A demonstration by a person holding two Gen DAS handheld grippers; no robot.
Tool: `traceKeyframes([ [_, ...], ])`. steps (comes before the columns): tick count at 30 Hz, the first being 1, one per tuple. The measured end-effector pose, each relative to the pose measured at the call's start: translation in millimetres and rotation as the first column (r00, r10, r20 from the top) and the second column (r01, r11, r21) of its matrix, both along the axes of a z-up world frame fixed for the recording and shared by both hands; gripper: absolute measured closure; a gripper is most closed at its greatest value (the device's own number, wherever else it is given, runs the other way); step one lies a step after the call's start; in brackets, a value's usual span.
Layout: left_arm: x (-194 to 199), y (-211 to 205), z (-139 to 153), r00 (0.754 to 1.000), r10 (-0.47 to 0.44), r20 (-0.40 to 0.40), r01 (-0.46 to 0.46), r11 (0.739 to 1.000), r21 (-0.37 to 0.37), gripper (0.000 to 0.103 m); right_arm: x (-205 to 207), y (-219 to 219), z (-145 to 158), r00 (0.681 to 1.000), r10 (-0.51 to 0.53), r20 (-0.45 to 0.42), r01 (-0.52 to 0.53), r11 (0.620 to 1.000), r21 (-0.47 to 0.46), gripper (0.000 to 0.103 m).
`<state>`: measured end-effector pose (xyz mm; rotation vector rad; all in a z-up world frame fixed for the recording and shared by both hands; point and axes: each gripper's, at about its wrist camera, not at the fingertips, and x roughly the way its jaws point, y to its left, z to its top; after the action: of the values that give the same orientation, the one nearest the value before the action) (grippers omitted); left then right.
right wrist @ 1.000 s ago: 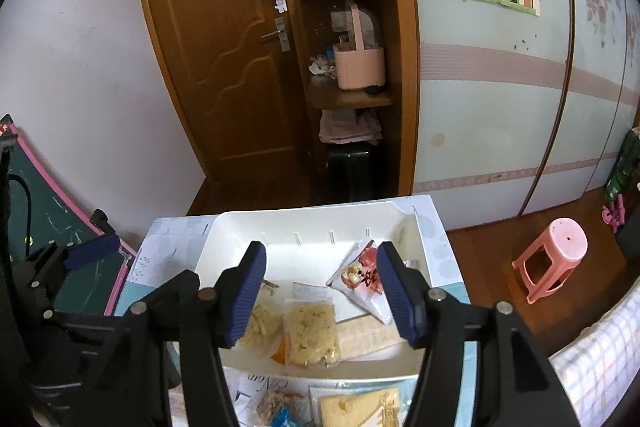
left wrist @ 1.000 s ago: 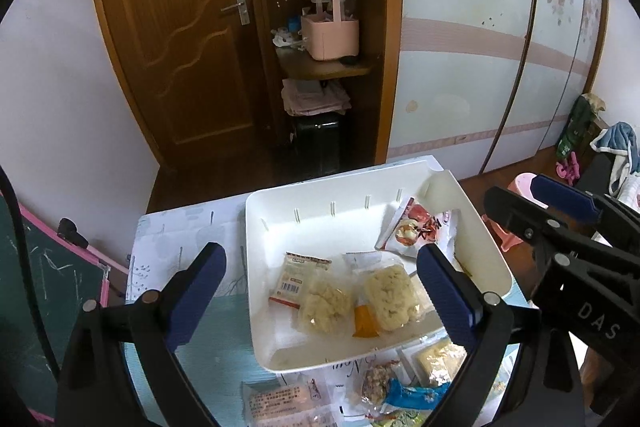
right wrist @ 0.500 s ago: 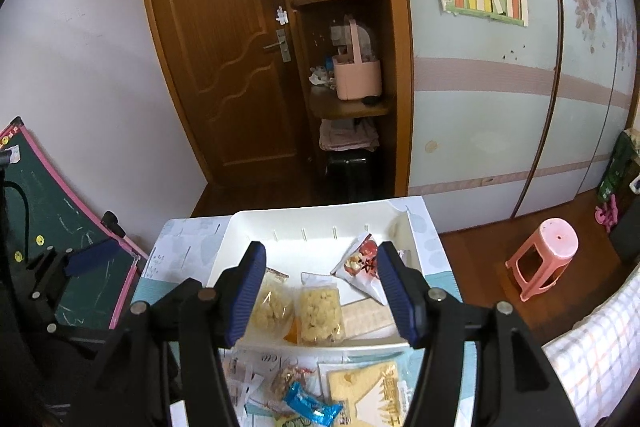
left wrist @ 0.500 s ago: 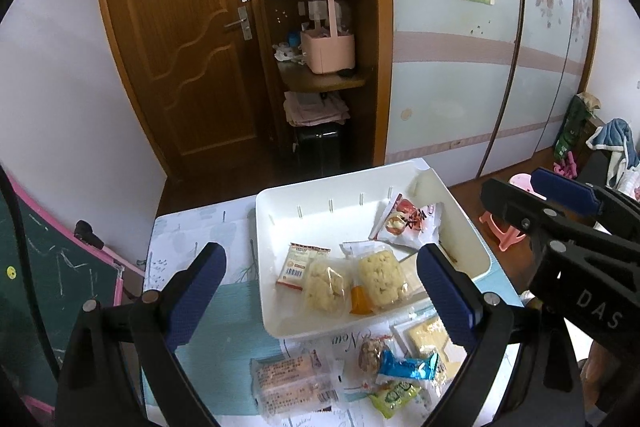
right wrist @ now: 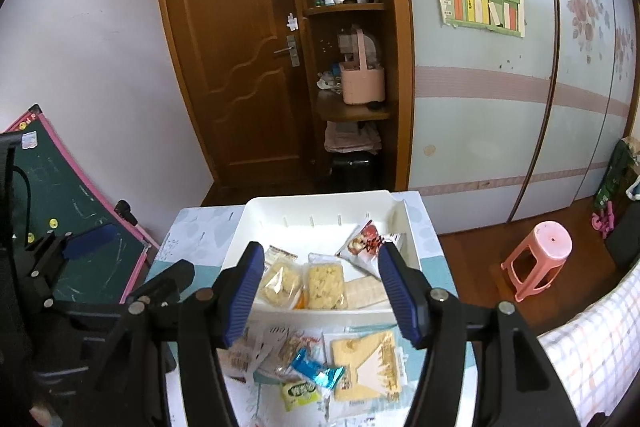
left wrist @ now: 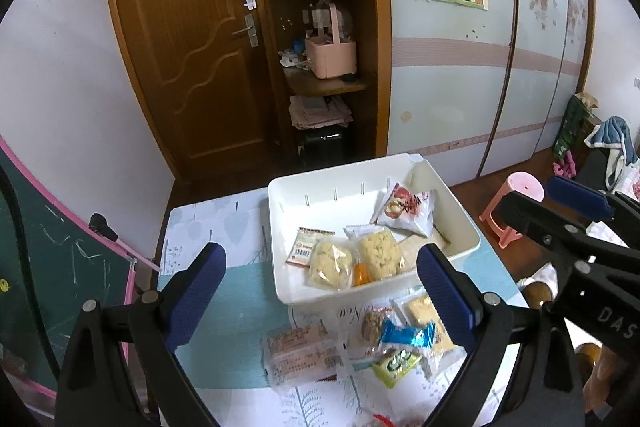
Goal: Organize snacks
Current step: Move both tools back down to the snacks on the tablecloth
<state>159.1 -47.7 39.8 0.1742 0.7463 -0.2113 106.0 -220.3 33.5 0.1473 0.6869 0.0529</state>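
Observation:
A white tray [left wrist: 460, 223] on the small table holds a red-and-white packet [left wrist: 404, 209], two clear packs of yellow cakes [left wrist: 330, 263] and a small orange-labelled packet [left wrist: 306, 247]. In front of the tray lie loose snacks: a pale wrapped pack [left wrist: 298, 351], a blue wrapper [right wrist: 316, 373], a green packet [right wrist: 300, 393] and a yellow wafer pack [right wrist: 368, 363]. My left gripper [left wrist: 320, 279] hangs open above the tray's front, holding nothing. My right gripper [right wrist: 322, 279] hovers over the tray's near rim [right wrist: 320, 311]; its jaws are opening with nothing between them.
A green chalkboard [right wrist: 60, 195] with a pink frame leans left of the table. A pink stool [right wrist: 540, 255] stands on the wooden floor to the right, near a checked cloth [right wrist: 592, 355]. Behind the table are a brown door [left wrist: 192, 47] and shelves.
Both grippers have drawn back and risen from the tray, so the loose snacks in front of it now show. The right jaws stand slightly wider.

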Motion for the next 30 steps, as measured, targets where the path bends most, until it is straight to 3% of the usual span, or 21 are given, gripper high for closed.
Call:
traceKeyframes([
  [6,-31,14,-27,0.999,-0.030,-0.044,0.030,1.000,0.003,0.007,-34,-1,-21,1.000,0.016,-0.027,-0.015,1.000,0.015,0.037],
  [11,-56,24,-74,0.989,-0.065,-0.131,0.067,0.998,0.010,0.007,-65,6,-62,0.995,0.050,-0.087,-0.050,0.999,0.004,0.037],
  [16,-84,25,-136,0.963,-0.139,-0.232,0.155,0.987,0.050,0.007,-87,17,-110,0.980,0.093,-0.179,-0.096,0.995,-0.008,0.037],
  [21,-112,22,-190,0.917,-0.239,-0.320,0.274,0.959,0.070,0.007,-102,23,-161,0.952,0.120,-0.280,-0.116,0.993,0.030,0.037],
  [30,-133,16,-243,0.809,-0.418,-0.413,0.491,0.867,0.084,0.007,-112,17,-223,0.897,0.138,-0.421,-0.080,0.985,0.153,0.038],
])
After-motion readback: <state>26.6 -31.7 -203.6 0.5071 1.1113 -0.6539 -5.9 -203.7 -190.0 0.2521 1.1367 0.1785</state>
